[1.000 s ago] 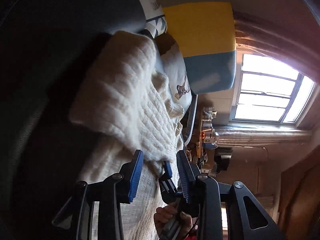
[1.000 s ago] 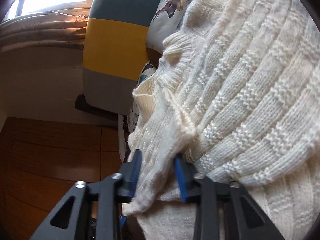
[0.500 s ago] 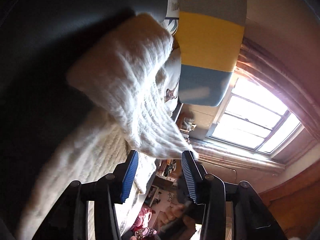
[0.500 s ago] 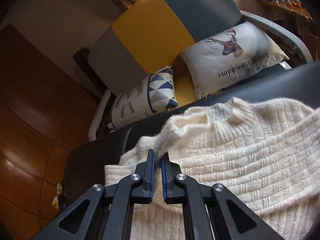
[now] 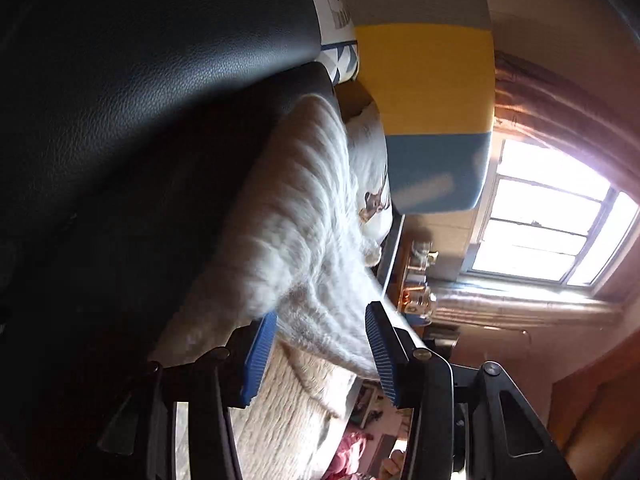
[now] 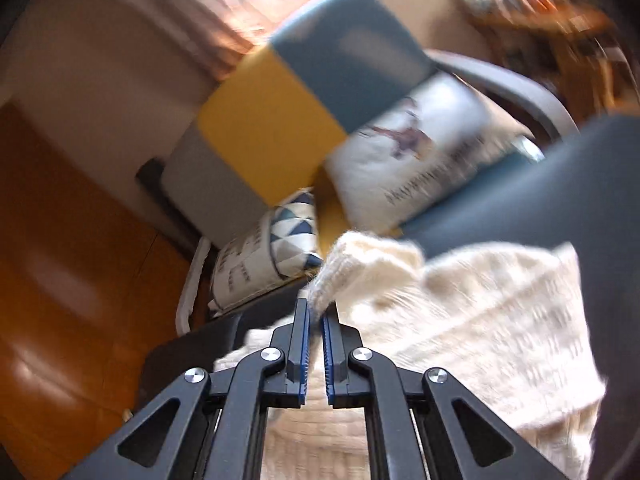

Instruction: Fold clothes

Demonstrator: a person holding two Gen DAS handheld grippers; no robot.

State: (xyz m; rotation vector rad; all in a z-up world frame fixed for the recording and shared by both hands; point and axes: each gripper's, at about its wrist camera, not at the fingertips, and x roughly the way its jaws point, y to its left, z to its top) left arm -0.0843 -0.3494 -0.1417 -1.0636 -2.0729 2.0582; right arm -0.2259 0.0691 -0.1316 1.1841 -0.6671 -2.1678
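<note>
Since half a second ago our right gripper (image 6: 315, 320) has swung further over, carrying its pinch of the cream knit sweater (image 6: 480, 336) with it; both views smear with that motion. The sweater's raised fold has dropped lower in the left view.

Our right tongs are closed on a peaked bit of the sweater's edge, which stands up from the tips like a small tent. Our left gripper (image 5: 320, 344) has its blue pads (image 5: 260, 356) spread wide, with a fold of knit lying in the gap; neither pad is visibly pressing it, so we read it as not gripping.

The sweater lies on the dark leather cushion (image 5: 160, 100), bunched toward the cushion's far edge, where the patterned pillows (image 6: 416, 152) and the yellow-and-blue chair back (image 6: 280, 112) sit behind it.

We judge the step to be drawing one side across the body. To do it well we should carry the pinched edge low and level, so the loose knit does not drag the layer beneath. The left tongs would best close on the matching edge before we lay anything down, so both corners land together. A soft, stretchy knit like this will likely sag between the two holds, so we keep it lightly taut and release only once it rests flat on the cushion.
</note>
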